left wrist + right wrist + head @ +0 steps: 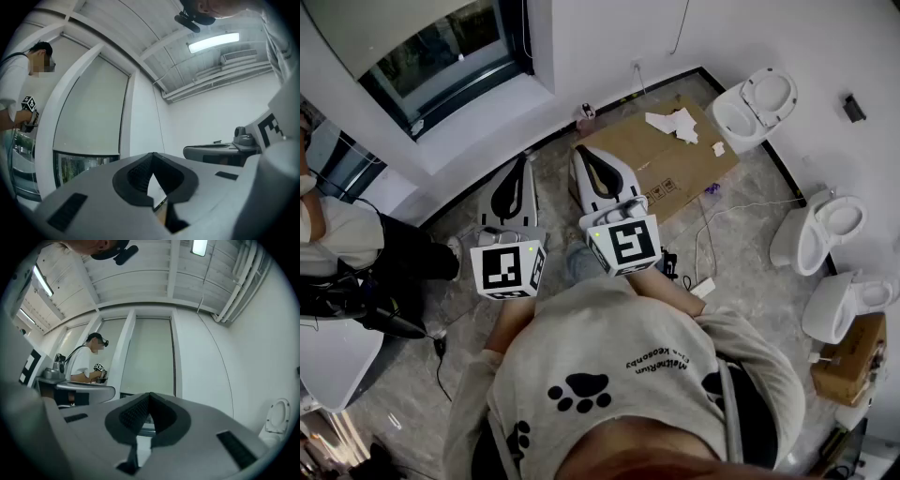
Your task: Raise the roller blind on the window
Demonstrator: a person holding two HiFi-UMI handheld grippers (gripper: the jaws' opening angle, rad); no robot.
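You stand on a grey tiled floor (741, 202) in a white-walled room, facing the window (450, 56) at the far left. The roller blind (89, 112) hangs low over it and covers most of the pane; only a strip of glass shows under its bottom edge. A thin cord (159, 122) runs down the wall just right of the window frame.

Another person (328, 234) stands at the left, near the window, and holds a marker-cube device. A flat cardboard box (666, 155) lies on the floor ahead of you with scraps of white paper on it. Three white toilets (820, 230) stand along the right wall, and a smaller carton (848, 356) sits near them.

You hold both tools side by side, near you and about level, well apart from the blind and the cord. Your left gripper (153, 157) has its jaws pressed fully together with nothing between them. Your right gripper (150, 397) is the same: jaws fully closed and empty.
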